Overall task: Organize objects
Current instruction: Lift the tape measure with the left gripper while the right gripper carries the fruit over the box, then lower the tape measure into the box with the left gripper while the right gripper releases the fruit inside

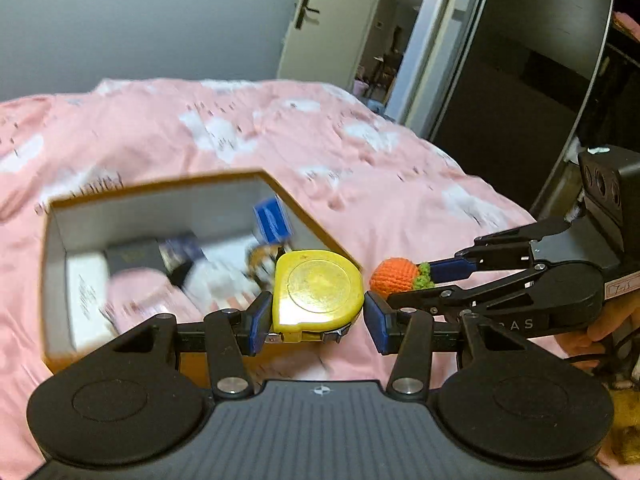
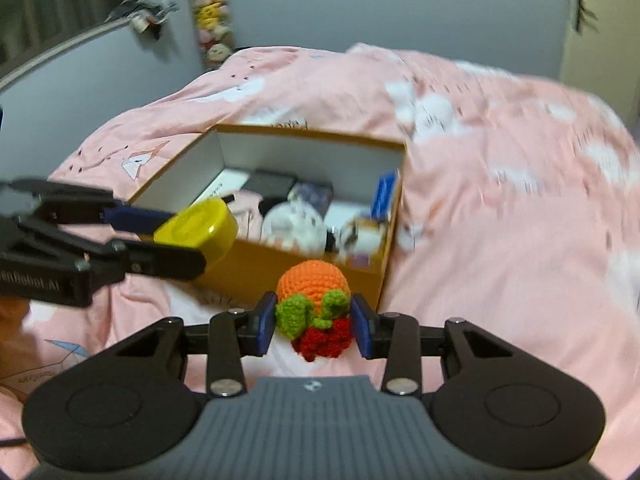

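- Yellow tape measure sits pinched between the left gripper fingers, above the pink bedspread.
- Orange crocheted toy is clamped between the right gripper fingers.
- Ahead of both fingertips lies the open cardboard box, partly filled.

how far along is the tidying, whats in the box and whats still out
Partly done: the open box on the pink bedspread already holds several items. In hand: the left gripper grips a yellow tape measure, the right gripper a crocheted orange toy. Left: both still need to go into the box.
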Tool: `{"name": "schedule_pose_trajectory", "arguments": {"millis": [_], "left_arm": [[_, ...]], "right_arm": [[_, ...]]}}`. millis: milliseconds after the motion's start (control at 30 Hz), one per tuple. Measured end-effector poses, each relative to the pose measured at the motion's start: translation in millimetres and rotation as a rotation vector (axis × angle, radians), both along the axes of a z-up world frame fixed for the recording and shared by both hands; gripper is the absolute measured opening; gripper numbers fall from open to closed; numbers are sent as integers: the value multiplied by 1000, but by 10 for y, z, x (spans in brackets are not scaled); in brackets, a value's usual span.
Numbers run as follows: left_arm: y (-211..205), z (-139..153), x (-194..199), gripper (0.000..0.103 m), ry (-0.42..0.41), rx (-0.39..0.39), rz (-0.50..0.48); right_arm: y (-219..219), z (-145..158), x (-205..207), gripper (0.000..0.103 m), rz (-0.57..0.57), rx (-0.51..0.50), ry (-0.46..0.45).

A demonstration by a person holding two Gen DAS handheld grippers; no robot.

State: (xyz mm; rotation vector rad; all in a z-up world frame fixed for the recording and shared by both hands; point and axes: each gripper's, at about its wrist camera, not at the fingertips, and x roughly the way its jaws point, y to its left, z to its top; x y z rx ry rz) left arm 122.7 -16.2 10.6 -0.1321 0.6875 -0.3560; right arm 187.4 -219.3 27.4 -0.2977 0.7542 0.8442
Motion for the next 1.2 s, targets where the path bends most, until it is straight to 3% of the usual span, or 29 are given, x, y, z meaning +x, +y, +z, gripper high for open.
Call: {"name": "schedule_pose_trajectory", "arguments": {"millis": [233,467,667,933,1200], "left_arm": [[257,66,584,56,44,49,47],[450,-254,1228,56,158,92,69],[586,-479,1566,56,224,84,84],[580,-655,1818,56,252,87,62],[506,-737,1924,56,278,94,57]], "right_arm": [[598,152,562,41,135,-88,-107],[1357,-274,1161,41,269,-289,-176],[1743,-643,1470,41,343,-438,-217],[1903,-1055,1717,41,377,-602,-268],[1821,-975,1696,48,384,-570,-292]]}}
